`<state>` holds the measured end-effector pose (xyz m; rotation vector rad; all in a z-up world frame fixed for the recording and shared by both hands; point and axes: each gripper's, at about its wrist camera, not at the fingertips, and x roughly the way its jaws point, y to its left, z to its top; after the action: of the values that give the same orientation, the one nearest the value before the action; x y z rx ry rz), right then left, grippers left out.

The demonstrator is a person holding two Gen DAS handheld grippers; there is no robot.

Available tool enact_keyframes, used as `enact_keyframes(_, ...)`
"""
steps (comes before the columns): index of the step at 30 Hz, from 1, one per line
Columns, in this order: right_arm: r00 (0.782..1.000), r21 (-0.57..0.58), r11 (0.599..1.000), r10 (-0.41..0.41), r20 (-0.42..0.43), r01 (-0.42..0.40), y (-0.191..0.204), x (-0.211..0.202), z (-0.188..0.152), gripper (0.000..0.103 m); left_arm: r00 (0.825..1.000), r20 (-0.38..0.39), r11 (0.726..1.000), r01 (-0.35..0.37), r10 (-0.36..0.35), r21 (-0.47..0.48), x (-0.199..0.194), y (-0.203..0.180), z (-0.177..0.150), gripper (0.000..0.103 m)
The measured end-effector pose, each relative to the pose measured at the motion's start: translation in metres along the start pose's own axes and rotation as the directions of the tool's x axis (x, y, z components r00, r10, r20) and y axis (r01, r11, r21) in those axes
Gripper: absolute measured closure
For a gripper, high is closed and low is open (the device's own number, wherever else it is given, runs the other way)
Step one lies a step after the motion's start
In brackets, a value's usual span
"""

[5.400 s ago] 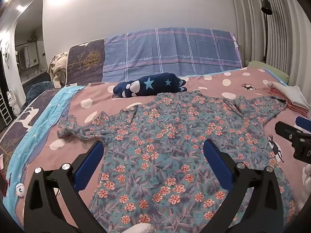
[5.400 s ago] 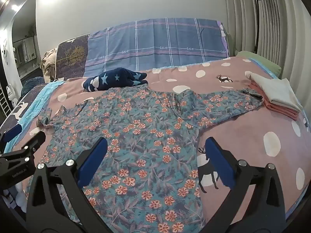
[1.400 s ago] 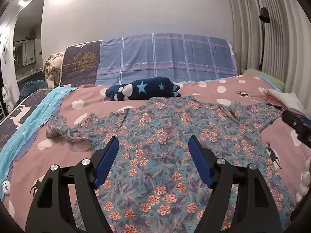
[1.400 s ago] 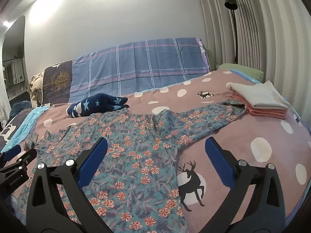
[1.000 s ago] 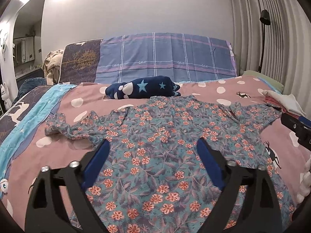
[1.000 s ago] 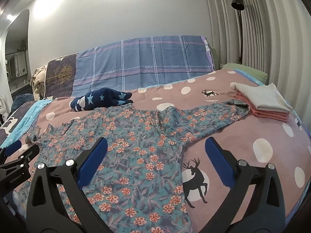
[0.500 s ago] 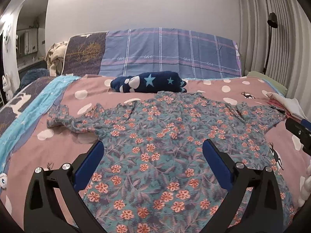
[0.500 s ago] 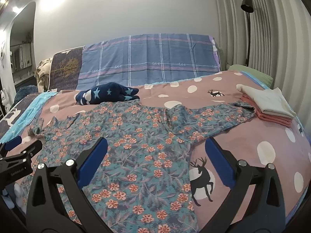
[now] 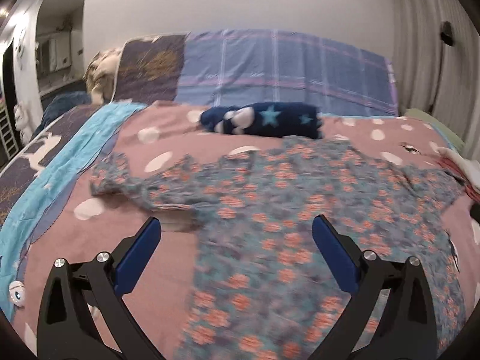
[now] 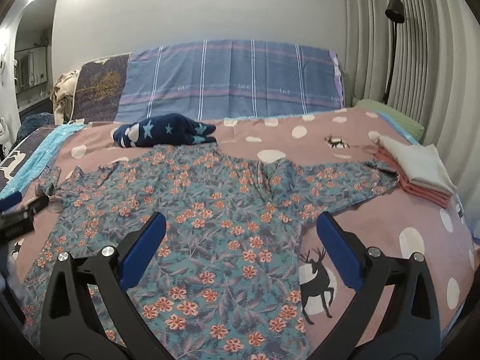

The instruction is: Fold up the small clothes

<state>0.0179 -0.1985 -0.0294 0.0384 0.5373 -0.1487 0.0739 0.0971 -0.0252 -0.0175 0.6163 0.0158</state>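
Swung leftward, left tongs (image 9: 235, 235) and right tongs (image 10: 240, 229) gape wide above the floral garment (image 10: 210, 210).

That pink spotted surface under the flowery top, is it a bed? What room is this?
Most likely a bedroom: the floral top lies spread on a bed's pink polka-dot cover, with a blue plaid-draped headboard or pillows behind and pleated grey curtains alongside.

Shirt (image 10: 210, 210) spread on bed (image 10: 375, 225), folded stack (image 10: 417, 171) right.
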Motion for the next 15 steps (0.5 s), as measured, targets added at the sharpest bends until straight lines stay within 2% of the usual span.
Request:
enact_keyframes(2, 1.000, -0.016, 1.000, -0.010, -0.010, 0.010, 0.004, 0.005, 0.001, 0.002, 0.999, -0.015, 0.999, -0.032, 0.032, -0.010, 0.010, 0.019, 0.011, 0.009)
enact_keyframes(7, 0.999, -0.051, 0.999, -0.014, -0.043, 0.011, 0.017, 0.026, 0.005, 0.002, 0.993, -0.043, 0.993, -0.113, 0.111, -0.043, 0.039, 0.066, 0.040, 0.009)
enact_keyframes(12, 0.997, -0.125, 0.992, -0.014, -0.079, 0.004, 0.036, 0.054, 0.007, 0.002, 0.972, -0.121, 0.974, -0.210, 0.199, -0.089, 0.097, 0.125, 0.080, 0.009)
enact_keyframes(15, 0.995, -0.150, 0.989, -0.014, -0.101, -0.002, 0.043, 0.074, 0.009, 0.002, 0.954, -0.194, 0.957, -0.256, 0.227, -0.139, 0.140, 0.163, 0.104, 0.022)
